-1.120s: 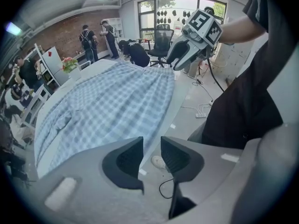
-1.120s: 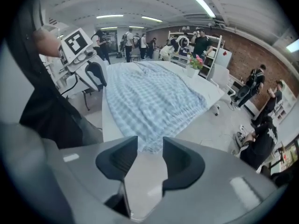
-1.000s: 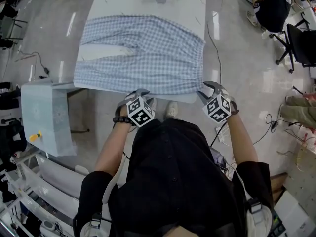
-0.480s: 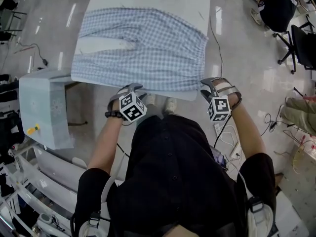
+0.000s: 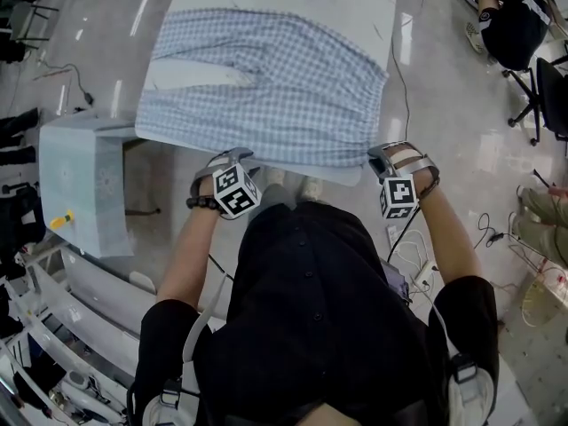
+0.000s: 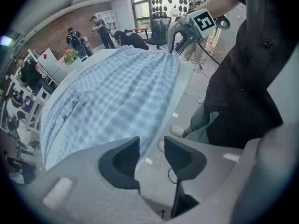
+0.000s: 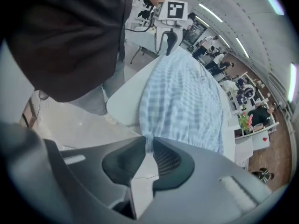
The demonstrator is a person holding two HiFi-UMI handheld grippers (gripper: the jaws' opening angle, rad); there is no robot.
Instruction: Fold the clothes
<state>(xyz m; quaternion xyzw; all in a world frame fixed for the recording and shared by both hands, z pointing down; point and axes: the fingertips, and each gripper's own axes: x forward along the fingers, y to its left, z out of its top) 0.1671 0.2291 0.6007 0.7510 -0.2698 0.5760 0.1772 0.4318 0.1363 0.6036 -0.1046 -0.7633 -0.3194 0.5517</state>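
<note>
Two grippers, head view: left gripper [image 5: 234,160] and right gripper [image 5: 380,160] are both at the near edge of the white marble-pattern table [image 5: 355,3], pointing steeply down.
Garment, head view: blue-and-white checked fabric garment [image 5: 266,87] lies spread flat on the table, with its gathered waistband at the right.
Left gripper place, head view: at the garment's near hem, left of centre.
Right gripper place, head view: at the garment's near right corner.
Jaws, left gripper view: left gripper [image 6: 152,146] has its jaws spread, and they have just been opening. The pads press on nothing. The hem of the garment [image 6: 117,92] runs just beside the left pad.
Far end, left gripper view: right gripper [image 6: 174,48] is at the waistband corner.
Jaws, right gripper view: right gripper [image 7: 148,146] has just been closing and pinches the garment [image 7: 182,106] at its corner, the cloth bunched between the pads.
Far end, right gripper view: left gripper [image 7: 167,45] is at the same hem.
</note>
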